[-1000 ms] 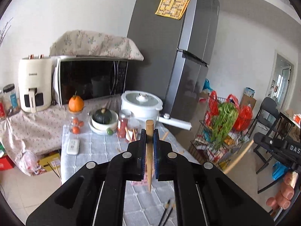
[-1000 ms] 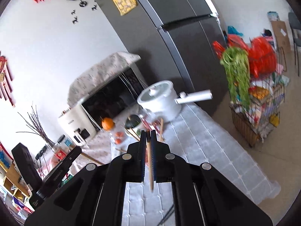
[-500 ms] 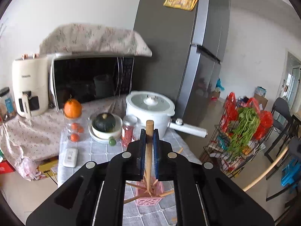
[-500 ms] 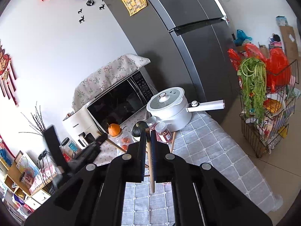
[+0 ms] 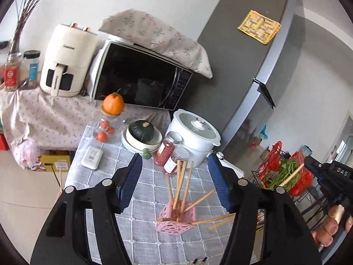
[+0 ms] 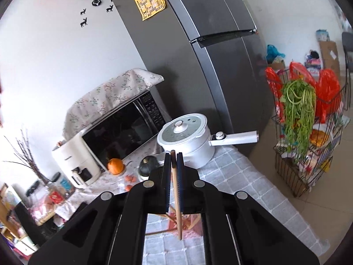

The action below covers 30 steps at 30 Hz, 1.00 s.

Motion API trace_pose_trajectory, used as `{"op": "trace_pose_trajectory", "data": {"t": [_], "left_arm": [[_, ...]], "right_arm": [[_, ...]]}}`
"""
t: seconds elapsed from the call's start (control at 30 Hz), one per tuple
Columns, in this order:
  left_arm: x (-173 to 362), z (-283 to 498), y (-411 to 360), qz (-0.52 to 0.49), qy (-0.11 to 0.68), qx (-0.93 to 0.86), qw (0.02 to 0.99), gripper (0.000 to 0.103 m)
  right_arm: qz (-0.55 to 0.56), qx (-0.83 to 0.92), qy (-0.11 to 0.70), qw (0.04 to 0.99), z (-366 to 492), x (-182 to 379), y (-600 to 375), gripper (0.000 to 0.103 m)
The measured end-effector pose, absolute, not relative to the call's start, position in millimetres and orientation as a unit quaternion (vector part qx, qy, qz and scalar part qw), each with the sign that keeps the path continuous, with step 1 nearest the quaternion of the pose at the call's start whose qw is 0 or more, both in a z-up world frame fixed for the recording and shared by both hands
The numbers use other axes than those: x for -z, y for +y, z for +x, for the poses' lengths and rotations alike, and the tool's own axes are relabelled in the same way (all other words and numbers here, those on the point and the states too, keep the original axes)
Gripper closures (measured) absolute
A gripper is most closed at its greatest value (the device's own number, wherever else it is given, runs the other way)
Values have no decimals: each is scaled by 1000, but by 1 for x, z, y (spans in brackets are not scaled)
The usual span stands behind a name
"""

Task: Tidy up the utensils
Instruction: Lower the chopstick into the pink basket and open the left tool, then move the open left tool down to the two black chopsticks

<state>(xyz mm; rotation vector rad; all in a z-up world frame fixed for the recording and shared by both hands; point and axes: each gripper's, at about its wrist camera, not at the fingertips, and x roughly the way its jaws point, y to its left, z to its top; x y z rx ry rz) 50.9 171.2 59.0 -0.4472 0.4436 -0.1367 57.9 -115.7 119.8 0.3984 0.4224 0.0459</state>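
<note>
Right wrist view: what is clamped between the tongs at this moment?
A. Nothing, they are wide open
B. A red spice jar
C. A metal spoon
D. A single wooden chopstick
D: the right tongs are shut on a single wooden chopstick, which runs down between the blue pads and pokes out below them above the pink holder.

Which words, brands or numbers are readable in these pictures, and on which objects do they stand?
"DAS": on the black right tongs.
Brand on the white air fryer: too blurred to read.
Yellow sheet on the fridge: print too small.
Jar labels: unreadable.
</note>
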Motion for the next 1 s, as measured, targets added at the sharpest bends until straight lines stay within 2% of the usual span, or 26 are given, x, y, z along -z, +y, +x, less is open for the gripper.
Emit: {"op": "trace_pose_trajectory", "data": {"t": [0.43,0.47,0.57,0.6,0.73,1.0], "left_arm": [[-47,64,182,-230,249,71,938,44],[-47,64,182,-231,251,71,937,44],[-46,63,181,-231,254,73,936,42],[-46,62,180,-230,255,74,936,41],[-45,61,175,-225,258,76,936,38],[-39,59,151,-201,275,83,936,28]], "right_arm": [[162,-6,247,955,118,-82,-76,97],[163,-10,251,954,120,-78,-74,94],[175,-14,244,954,112,-73,-75,48],[176,-9,234,956,105,-73,-75,42],[153,4,220,964,86,-74,-76,42],[114,54,211,969,53,-63,-88,29]]}}
